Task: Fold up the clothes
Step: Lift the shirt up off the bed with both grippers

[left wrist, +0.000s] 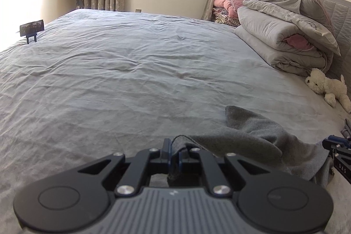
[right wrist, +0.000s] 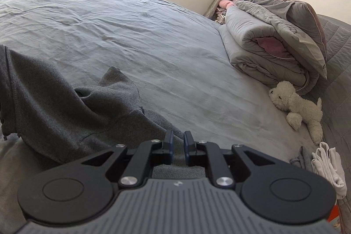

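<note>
Our left gripper [left wrist: 174, 154] is clamped on a fold of the dark grey fleece garment [left wrist: 258, 137], which lies crumpled at the near edge of the bed with the wrinkled grey sheet [left wrist: 131, 71]. Our right gripper [right wrist: 178, 149] has its blue-tipped jaws slightly parted, pressing on nothing, with the garment's cloth just beneath. Towards the right edge, we see a folded grey quilt [right wrist: 258, 49], a cream plush dog [right wrist: 296, 106] and folded white cloth [right wrist: 326, 166].

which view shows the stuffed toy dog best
The right wrist view: the white stuffed dog lies whole and large on the bed, head to tail, beside the folded quilt. In the left wrist view it sits smaller at the right edge, partly cut off by the frame.
</note>
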The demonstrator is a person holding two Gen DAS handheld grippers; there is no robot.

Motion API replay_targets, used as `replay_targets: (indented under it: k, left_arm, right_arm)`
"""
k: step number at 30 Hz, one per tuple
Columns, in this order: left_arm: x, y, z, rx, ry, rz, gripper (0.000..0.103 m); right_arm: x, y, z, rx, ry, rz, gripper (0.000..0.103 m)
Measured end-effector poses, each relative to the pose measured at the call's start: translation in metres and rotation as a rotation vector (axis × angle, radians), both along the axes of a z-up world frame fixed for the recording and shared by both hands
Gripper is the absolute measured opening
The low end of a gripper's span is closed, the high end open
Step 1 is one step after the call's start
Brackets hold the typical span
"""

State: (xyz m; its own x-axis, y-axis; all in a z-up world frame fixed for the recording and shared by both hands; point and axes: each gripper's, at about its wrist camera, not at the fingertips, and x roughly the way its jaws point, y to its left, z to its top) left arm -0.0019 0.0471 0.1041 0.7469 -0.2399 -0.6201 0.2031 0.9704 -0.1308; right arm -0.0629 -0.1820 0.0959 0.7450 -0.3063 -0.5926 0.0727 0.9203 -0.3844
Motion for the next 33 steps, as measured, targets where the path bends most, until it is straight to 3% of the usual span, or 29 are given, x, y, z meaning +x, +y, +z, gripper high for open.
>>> replay_targets:
  k: [7,11,13,15,17,19,23,28,30,31,32,33]
  left_arm:
    - [0.001,0.007,0.005,-0.020,-0.005,0.015,0.006]
    - [0.004,0.018,0.013,-0.047,-0.020,0.052,0.006]
    - [0.006,0.026,0.018,-0.069,-0.028,0.071,0.006]
    - [0.007,0.034,0.022,-0.096,-0.029,0.078,0.006]
    - [0.007,0.040,0.026,-0.115,-0.038,0.079,0.006]
    - [0.004,0.044,0.030,-0.124,-0.054,0.077,0.006]
    - [0.001,0.048,0.033,-0.150,-0.064,0.069,0.006]
    - [-0.002,0.049,0.034,-0.163,-0.069,0.052,0.006]
    - [-0.003,0.054,0.035,-0.187,-0.065,0.046,0.006]
    - [-0.003,0.056,0.036,-0.195,-0.064,0.043,0.006]
    - [-0.004,0.058,0.036,-0.201,-0.063,0.041,0.006]
    - [-0.004,0.060,0.036,-0.204,-0.063,0.038,0.006]
  right_arm:
    - [0.000,0.003,-0.003,-0.023,0.002,0.008,0.016]
    - [-0.004,0.007,-0.003,-0.030,-0.016,0.057,0.029]
    - [-0.009,0.010,-0.002,0.004,-0.033,0.147,0.036]
    - [-0.016,0.015,0.001,0.070,-0.041,0.282,0.049]
    - [-0.021,0.021,0.000,0.117,-0.043,0.394,0.069]
    - [-0.026,0.030,-0.003,0.115,-0.042,0.476,0.073]
    - [-0.031,0.052,-0.011,0.020,-0.059,0.593,0.078]
    - [-0.029,0.080,-0.025,-0.070,-0.088,0.695,0.078]
    - [-0.026,0.090,-0.030,-0.115,-0.107,0.687,0.077]
    - [-0.025,0.092,-0.031,-0.127,-0.120,0.675,0.069]
    - [-0.023,0.091,-0.029,-0.114,-0.131,0.653,0.048]
    - [-0.019,0.089,-0.024,-0.082,-0.137,0.625,0.034]
